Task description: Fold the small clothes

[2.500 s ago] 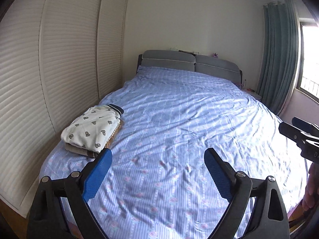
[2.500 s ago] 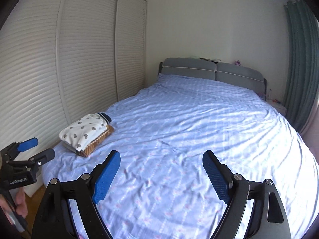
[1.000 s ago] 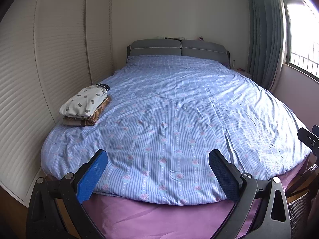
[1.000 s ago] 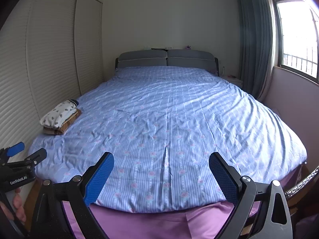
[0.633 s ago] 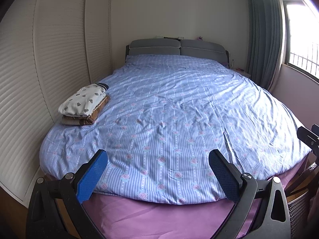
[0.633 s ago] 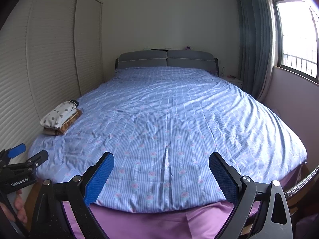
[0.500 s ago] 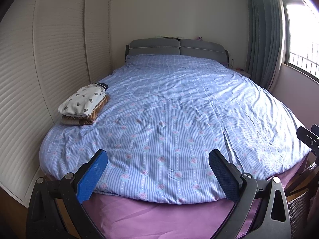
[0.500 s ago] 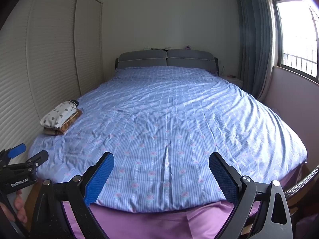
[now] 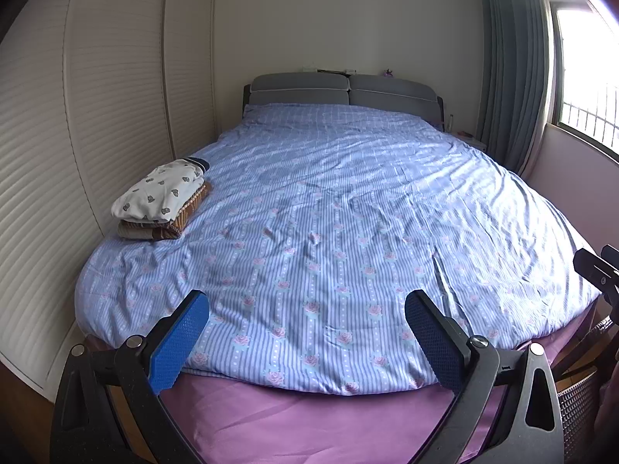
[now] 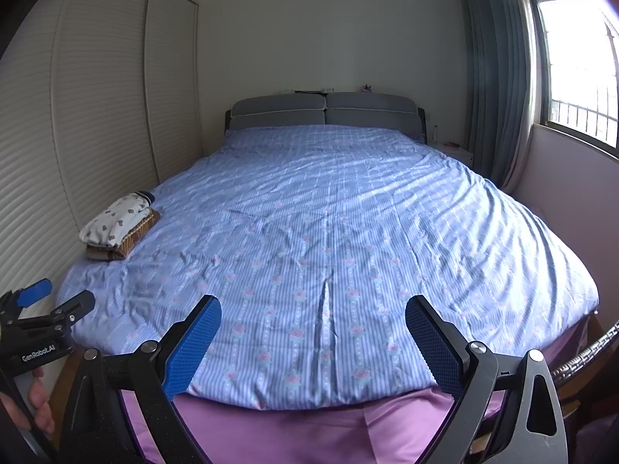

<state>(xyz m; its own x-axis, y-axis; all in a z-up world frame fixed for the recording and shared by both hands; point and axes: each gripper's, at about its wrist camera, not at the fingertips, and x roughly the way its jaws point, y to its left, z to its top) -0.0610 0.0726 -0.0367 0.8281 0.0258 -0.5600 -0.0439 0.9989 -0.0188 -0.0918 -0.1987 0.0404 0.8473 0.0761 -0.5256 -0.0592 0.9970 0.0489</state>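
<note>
Both grippers pulled back to the foot of the bed [image 9: 348, 201], jaws spread and empty.
Left gripper [image 9: 305, 332] and right gripper [image 10: 313, 332] faced folded clothes [image 9: 162, 201] at frame left.

Before me: a bed [image 9: 348, 201] under a blue striped floral duvet [image 10: 329, 232], purple sheet [image 10: 290, 429] showing below it. Grey padded headboard [image 9: 340, 91] at the far wall. Louvred wardrobe doors [image 9: 96, 116] left; teal curtain [image 10: 495, 77] and barred window [image 10: 580, 69] right.
</note>
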